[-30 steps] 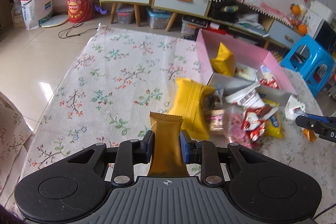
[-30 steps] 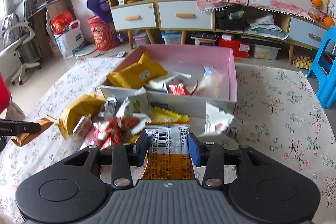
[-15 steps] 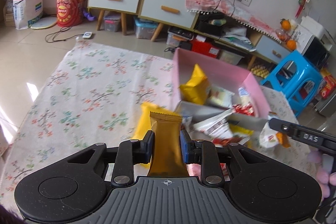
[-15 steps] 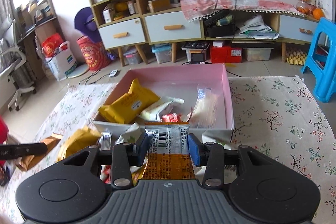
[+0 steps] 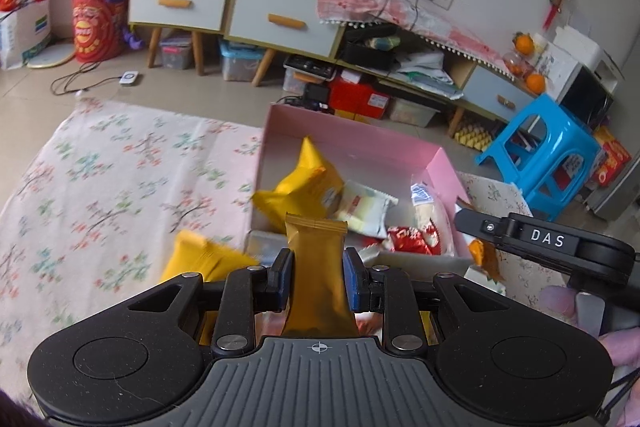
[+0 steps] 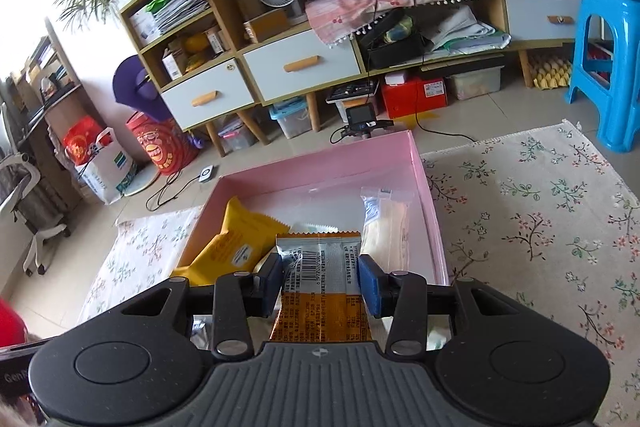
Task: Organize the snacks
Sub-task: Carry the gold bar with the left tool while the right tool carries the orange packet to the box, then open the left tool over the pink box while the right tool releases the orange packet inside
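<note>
Above the pink box's (image 6: 428, 187) near edge, both tongs (image 5: 316, 279) (image 6: 320, 283) clamp snack packets (image 5: 318, 267) (image 6: 320, 279).

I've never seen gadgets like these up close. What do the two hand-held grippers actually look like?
Each is matt black plastic with a wide ribbed grey deck marked by a small crosshair, round discs at both sides and silver screws on the linkage bars. The left gripper and right gripper both end in blue pads. Seen side-on from the left camera, the right one carries white "DAS" lettering. No sleeves or cables are clearly visible.
</note>
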`<action>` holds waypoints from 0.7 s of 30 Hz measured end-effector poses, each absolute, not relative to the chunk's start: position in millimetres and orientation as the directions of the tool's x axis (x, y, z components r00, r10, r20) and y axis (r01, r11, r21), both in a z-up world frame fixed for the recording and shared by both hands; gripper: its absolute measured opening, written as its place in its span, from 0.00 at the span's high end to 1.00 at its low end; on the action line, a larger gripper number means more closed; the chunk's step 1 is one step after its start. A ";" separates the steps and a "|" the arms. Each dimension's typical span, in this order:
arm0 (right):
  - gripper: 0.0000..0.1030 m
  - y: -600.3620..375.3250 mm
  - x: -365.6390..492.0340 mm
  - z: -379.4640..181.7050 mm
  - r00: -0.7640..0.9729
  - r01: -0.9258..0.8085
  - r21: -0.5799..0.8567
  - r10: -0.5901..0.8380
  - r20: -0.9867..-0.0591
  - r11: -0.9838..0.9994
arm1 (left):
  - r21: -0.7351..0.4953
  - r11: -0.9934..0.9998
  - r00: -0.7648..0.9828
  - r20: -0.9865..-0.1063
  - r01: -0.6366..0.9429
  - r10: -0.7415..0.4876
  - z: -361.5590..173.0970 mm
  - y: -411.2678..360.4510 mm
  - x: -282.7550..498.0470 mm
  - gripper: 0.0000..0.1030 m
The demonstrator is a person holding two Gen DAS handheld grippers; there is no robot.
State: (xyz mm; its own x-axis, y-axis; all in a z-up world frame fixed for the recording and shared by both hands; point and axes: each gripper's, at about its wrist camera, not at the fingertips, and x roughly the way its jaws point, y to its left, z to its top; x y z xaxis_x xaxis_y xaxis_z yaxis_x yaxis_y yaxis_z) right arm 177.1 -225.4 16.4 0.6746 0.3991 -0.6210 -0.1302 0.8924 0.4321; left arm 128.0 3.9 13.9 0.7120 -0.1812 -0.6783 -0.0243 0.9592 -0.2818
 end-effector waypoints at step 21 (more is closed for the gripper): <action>0.69 -255.8 225.3 -9.3 0.679 -0.026 0.576 0.437 -0.590 0.817 | -0.274 0.961 0.725 -0.652 0.045 -0.220 -17.6 -63.5 248.3 0.77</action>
